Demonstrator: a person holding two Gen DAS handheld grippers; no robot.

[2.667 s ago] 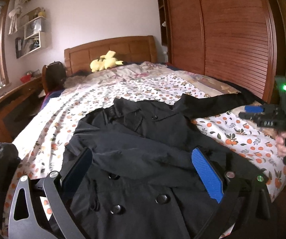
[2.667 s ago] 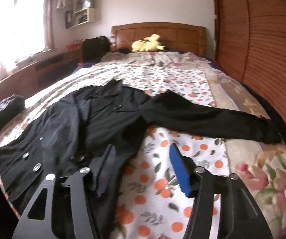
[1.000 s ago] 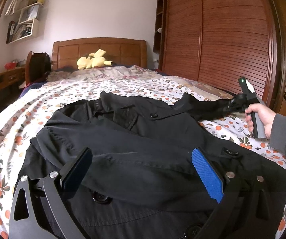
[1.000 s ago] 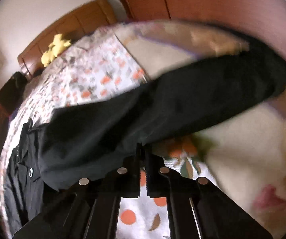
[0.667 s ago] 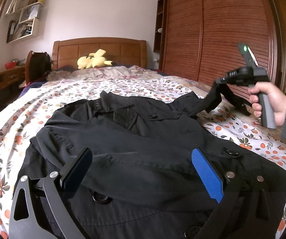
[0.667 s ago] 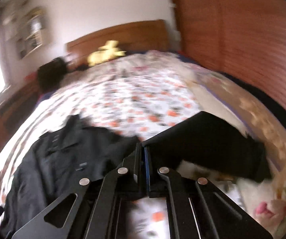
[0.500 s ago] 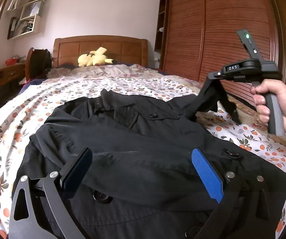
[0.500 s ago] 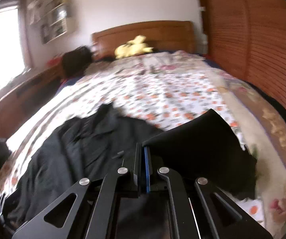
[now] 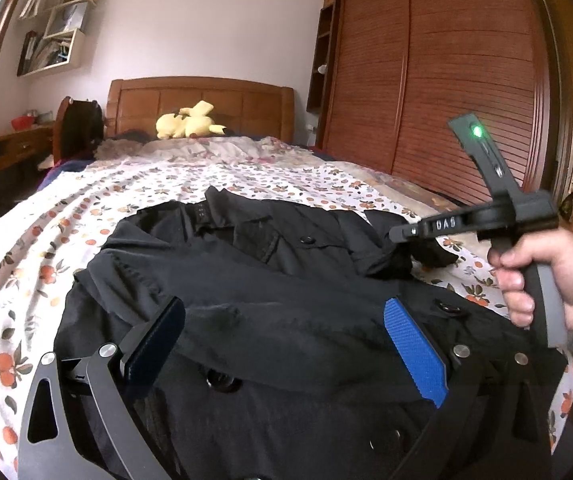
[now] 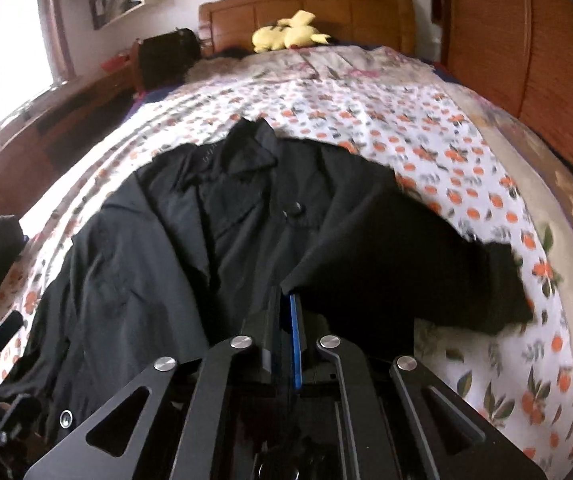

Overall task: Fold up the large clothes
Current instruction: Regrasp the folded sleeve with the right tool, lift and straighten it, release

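Left wrist view is sitting low and close over the hem of the black coat (image 9: 286, 304), looking up the bed (image 9: 26, 272) toward the headboard (image 9: 202, 100), and taking in the right gripper (image 9: 398, 236) at frame right. Right wrist view is looking steeply down from above the coat's (image 10: 206, 240) right sleeve. Both are sharing coat, bed (image 10: 426, 140), headboard (image 10: 306, 12) and yellow plush (image 9: 190, 124) (image 10: 290, 36).

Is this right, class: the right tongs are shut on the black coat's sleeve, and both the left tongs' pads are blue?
Not quite. The right tongs are shut on the coat's sleeve, but only one of the left tongs' pads is blue; the other is black, as the left wrist view shows.
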